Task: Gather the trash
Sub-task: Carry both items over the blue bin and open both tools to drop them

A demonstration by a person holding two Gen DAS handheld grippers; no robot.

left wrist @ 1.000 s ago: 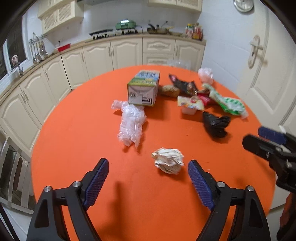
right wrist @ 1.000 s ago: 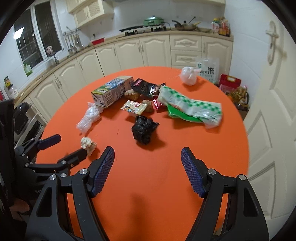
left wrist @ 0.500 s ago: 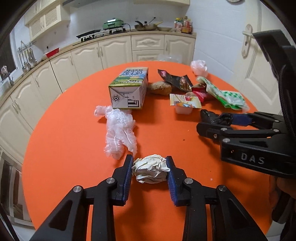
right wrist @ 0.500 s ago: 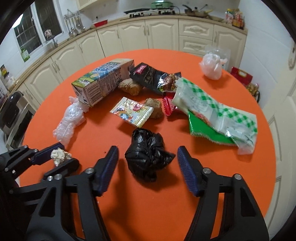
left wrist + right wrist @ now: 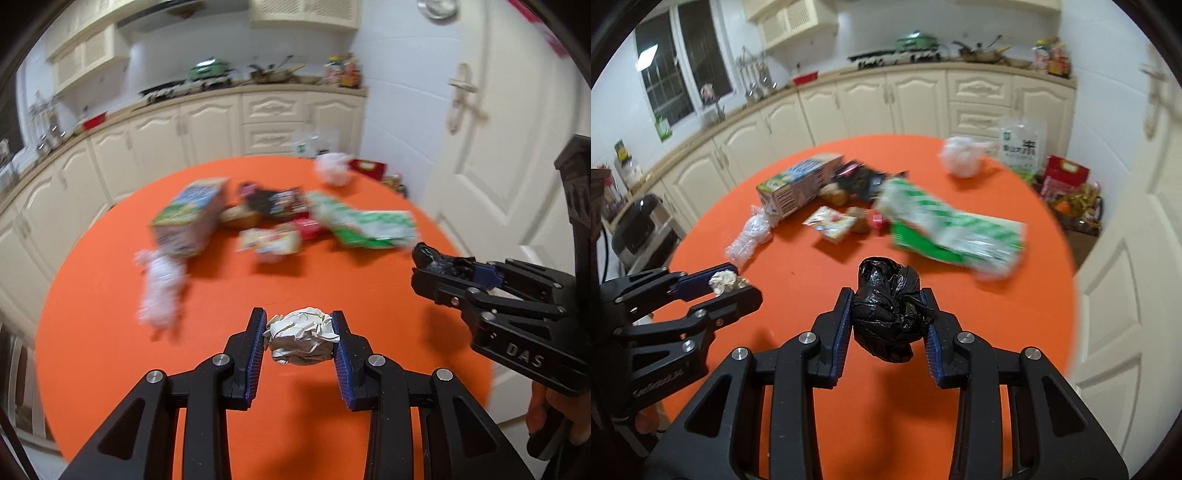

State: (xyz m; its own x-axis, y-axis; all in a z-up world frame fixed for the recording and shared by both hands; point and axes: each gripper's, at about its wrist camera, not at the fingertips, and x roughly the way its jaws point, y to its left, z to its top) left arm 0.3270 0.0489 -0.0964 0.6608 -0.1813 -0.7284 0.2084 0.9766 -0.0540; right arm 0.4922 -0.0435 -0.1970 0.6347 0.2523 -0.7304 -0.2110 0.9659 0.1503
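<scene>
Left gripper (image 5: 300, 338) clamps the crumpled paper ball (image 5: 301, 340) over the near edge of the orange table (image 5: 110, 325), while right gripper (image 5: 889, 319), jaws just closing, pinches the black plastic bag wad (image 5: 888, 308) right of it, near the table's green-checked wrapper (image 5: 945, 229).

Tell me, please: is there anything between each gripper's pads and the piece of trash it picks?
Nothing visible is. The left gripper has its pads directly on the crumpled paper ball. The right gripper, whose jaws have just been closing, presses straight on the black plastic bag. No bin is in view.
</scene>
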